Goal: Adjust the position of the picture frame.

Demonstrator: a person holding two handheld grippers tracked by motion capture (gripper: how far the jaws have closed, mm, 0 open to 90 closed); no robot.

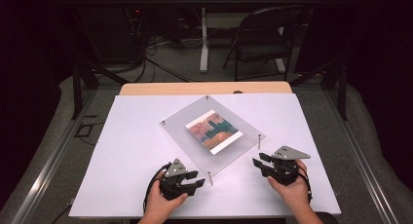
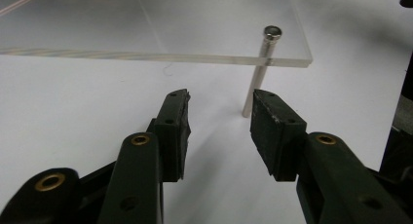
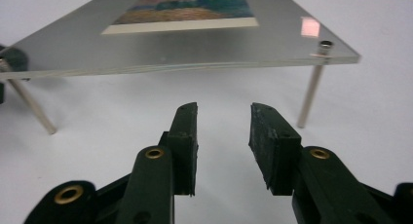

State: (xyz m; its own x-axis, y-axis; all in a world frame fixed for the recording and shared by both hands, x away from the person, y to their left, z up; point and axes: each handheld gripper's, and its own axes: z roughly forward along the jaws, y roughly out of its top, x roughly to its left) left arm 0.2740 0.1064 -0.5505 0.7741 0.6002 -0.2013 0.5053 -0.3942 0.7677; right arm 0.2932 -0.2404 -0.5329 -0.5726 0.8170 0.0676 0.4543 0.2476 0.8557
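Left gripper [image 2: 219,104] jaws half open, empty, near frame [image 1: 185,119] leg [image 2: 258,83]; right gripper [image 3: 223,118] half open, empty; high view alone shows whole print [image 1: 214,131]

We count one clear panel [image 1: 214,136] on the desk [image 1: 131,151], one picture [image 1: 213,131] on it, four metal legs [image 1: 210,177] at its corners, and two hand-held grippers [image 1: 197,179] near it.

Beyond your hand-held grippers you see a folding chair [image 1: 263,36], cables on the floor [image 1: 160,63] and a white table leg [image 1: 204,39].
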